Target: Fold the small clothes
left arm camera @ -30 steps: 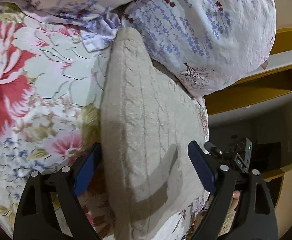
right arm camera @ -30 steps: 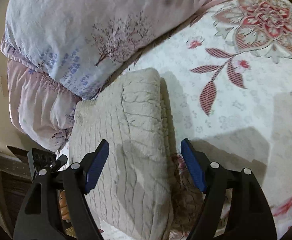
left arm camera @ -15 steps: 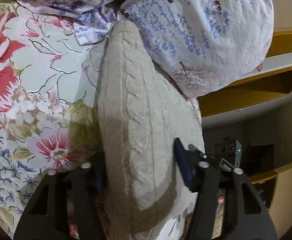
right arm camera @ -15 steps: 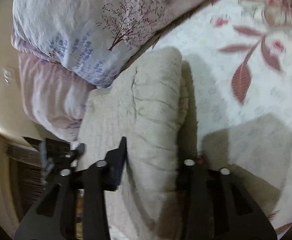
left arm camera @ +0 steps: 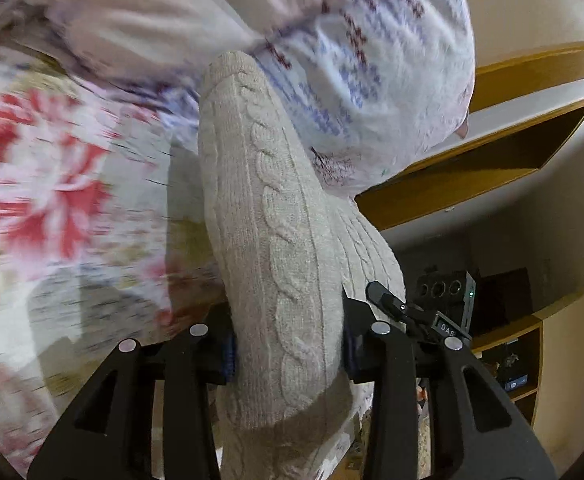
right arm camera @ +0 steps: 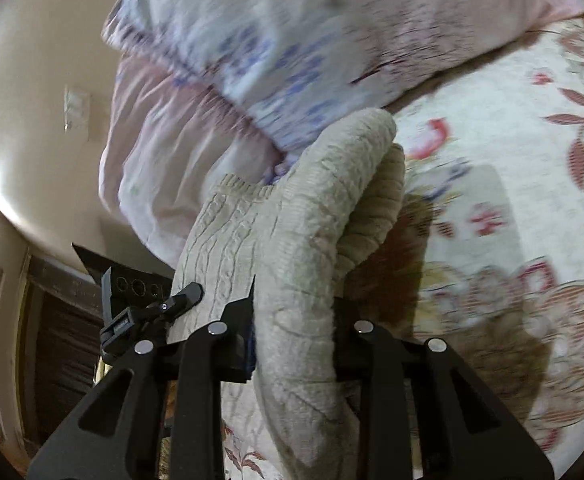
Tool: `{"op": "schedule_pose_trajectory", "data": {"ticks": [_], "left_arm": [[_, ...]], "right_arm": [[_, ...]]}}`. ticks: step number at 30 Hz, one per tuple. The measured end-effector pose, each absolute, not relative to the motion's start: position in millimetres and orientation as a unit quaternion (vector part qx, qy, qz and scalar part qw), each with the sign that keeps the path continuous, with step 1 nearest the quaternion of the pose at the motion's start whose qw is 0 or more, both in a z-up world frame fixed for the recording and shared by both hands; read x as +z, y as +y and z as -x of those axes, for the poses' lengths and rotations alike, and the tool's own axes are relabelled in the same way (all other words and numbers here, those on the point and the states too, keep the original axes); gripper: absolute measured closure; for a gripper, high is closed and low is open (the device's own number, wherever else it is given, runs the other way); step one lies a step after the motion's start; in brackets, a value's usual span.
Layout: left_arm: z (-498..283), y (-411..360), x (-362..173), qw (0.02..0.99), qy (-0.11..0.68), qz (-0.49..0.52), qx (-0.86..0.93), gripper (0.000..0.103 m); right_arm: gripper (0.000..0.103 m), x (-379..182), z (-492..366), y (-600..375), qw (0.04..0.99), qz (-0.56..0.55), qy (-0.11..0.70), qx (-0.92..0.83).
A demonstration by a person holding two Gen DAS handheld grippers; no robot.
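A folded beige cable-knit sweater [left arm camera: 275,216] is raised off the floral bedsheet [left arm camera: 51,184], bunched into a thick roll. My left gripper [left arm camera: 289,350] has its jaws still closing, the pads pressing both sides of one end of the sweater. In the right wrist view the same sweater [right arm camera: 312,216] fills the gap of my right gripper [right arm camera: 294,344], whose jaws are also still closing and squeeze the knit from both sides. Each view shows the other gripper's camera unit beside the sweater. The fingertips are buried in the fabric.
A big pillow [left arm camera: 372,60] in pale floral fabric lies right behind the sweater, touching its far end, with a pink quilt [right arm camera: 163,152] beside it. The bedsheet [right arm camera: 512,160] stretches away on one side. Wooden shelves [left arm camera: 512,152] and a cream wall [right arm camera: 23,100] stand past the bed edge.
Both grippers went from open around the flat sweater to clamped on it. They lifted it off the sheet and the fabric bunched into a roll between them.
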State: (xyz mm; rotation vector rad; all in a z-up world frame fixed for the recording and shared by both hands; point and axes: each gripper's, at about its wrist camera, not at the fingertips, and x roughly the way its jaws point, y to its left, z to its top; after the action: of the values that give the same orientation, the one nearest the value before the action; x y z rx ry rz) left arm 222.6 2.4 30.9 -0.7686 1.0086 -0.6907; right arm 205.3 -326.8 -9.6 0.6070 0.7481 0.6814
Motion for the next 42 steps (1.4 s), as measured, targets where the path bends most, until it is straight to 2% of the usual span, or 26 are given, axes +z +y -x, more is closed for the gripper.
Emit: {"op": "schedule_pose_trajectory", "data": {"ticks": [5,8,12,14,22,24,25,28,32,34,36,37,38,42], "left_arm": [[-204.3,57.4,33.9,0.774,0.447,0.347,-0.285,0.064],[-202.9,88.9,14.7,0.782,0.458,0.35,-0.238,0.062],[-205.9,102.5,-21.4,0.761,0.479,0.382,-0.214,0.056],[-204.5,103.3,-19.7,0.766,0.474,0.375,-0.219,0.054],[-196.3,100.3,4.4,0.801,0.47,0.317,-0.192,0.05],[-190.9,101.9,9.1,0.813,0.468,0.295,-0.181,0.049],[-190.5,99.6,11.6,0.819,0.467,0.283,-0.176,0.048],[-189.4,91.9,19.0,0.837,0.462,0.244,-0.161,0.047],[-191.8,84.3,20.5,0.849,0.461,0.212,-0.147,0.04],[-194.1,78.5,21.4,0.85,0.463,0.206,-0.143,0.039],[-191.2,78.5,23.8,0.851,0.462,0.204,-0.141,0.04],[-188.3,78.7,26.5,0.853,0.461,0.203,-0.14,0.04],[-184.7,80.2,28.4,0.854,0.46,0.201,-0.139,0.04],[-164.4,84.1,36.8,0.861,0.453,0.184,-0.141,0.04]], "right_arm": [[0.078,-11.7,-207.2,-266.8,0.847,-0.233,0.345,0.33],[0.077,-27.7,-220.8,-240.3,0.847,-0.206,0.379,0.31],[0.066,-39.8,-232.5,-232.5,0.841,-0.211,0.413,0.279],[0.057,-36.6,-232.8,-240.7,0.834,-0.221,0.424,0.278],[0.057,-13.3,-247.3,-260.7,0.853,-0.252,0.383,0.248],[0.071,-6.3,-251.5,-254.2,0.867,-0.231,0.371,0.239],[0.091,-1.5,-250.1,-250.4,0.879,-0.21,0.358,0.234],[0.095,12.0,-236.8,-239.2,0.919,-0.136,0.309,0.203],[0.096,-8.6,-250.1,-236.6,0.92,-0.108,0.353,0.131],[0.094,-13.7,-253.1,-235.7,0.917,-0.102,0.363,0.127],[0.088,-4.1,-244.1,-233.1,0.925,-0.081,0.352,0.123],[0.079,3.1,-234.5,-234.3,0.929,-0.076,0.341,0.125],[0.075,7.5,-225.6,-235.4,0.931,-0.073,0.332,0.134],[0.07,21.1,-180.0,-229.6,0.933,-0.046,0.297,0.196]]}}
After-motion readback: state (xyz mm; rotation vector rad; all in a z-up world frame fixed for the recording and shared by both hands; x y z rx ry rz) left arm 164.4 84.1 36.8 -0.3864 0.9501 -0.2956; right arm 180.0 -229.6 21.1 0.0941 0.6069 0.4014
